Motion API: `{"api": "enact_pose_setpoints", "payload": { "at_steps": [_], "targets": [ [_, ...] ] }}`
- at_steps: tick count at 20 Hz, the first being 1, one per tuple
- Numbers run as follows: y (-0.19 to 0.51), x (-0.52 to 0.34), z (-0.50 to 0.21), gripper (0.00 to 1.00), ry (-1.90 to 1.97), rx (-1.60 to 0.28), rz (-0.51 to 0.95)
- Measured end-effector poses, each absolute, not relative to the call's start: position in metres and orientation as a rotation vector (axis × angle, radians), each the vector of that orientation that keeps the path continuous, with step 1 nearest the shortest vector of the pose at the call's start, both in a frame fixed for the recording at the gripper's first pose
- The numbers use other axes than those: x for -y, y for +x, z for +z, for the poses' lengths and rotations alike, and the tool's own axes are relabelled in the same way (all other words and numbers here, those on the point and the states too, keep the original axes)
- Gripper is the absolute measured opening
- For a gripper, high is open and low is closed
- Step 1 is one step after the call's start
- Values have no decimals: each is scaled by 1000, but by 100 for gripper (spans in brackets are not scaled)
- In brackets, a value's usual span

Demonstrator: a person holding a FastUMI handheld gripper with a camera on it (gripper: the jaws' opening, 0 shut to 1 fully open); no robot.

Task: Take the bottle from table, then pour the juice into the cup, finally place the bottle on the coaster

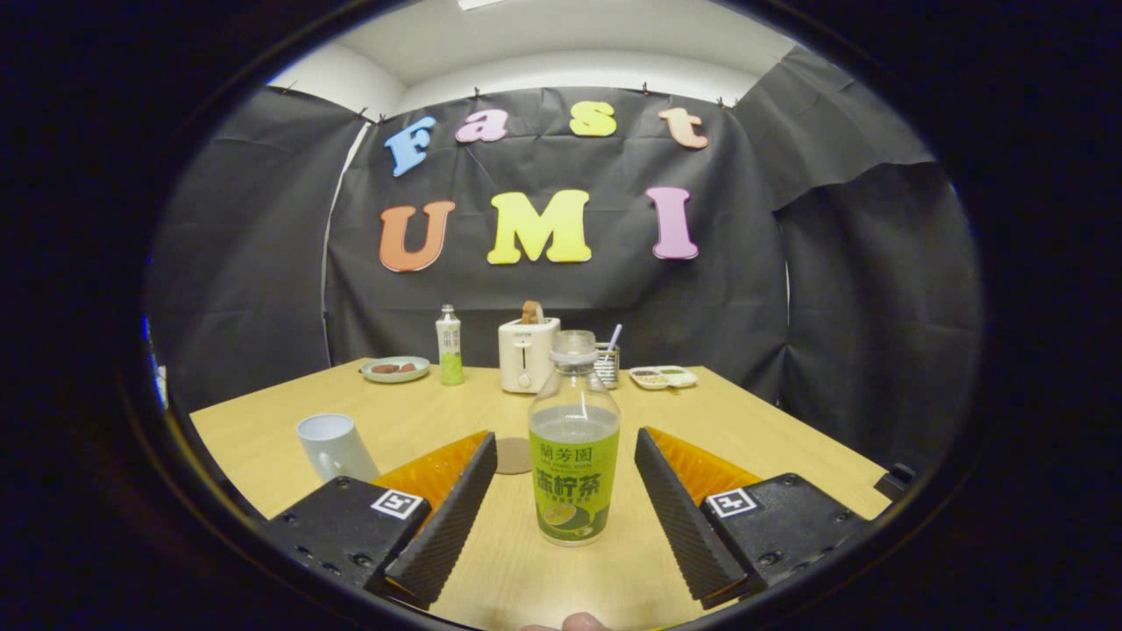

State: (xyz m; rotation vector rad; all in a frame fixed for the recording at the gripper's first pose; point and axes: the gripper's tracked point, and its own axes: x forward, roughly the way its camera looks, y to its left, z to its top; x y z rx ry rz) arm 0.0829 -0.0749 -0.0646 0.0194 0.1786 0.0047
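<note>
Coaster point(514, 456) partly hidden behind gripper point(566, 449) finger.

A bottle point(574, 438) stands on the table point(771, 429) between the open tongs point(565, 491). A coaster point(513, 456) lies just behind-left; a cup point(333, 447) sits farther left.

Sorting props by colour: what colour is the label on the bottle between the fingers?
Bright green, on the bottle, gripper view.

Handheld tool point(565, 469): two black ribbed fingers point(447, 517) backed with orange, on black screwed blocks bearing square black-and-white markers.
</note>
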Motion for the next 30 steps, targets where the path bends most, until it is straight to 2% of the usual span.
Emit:
{"api": "enact_pose_setpoints", "payload": {
  "at_steps": [14, 17, 21, 30],
  "targets": [
    [118, 82, -98, 100, 51, -330, 14],
    [119, 83, -100, 96, 59, -342, 11],
    [118, 82, -99, 83, 51, -350, 15],
    [125, 66, -54, 78, -50, -304, 65]
  ]
}}
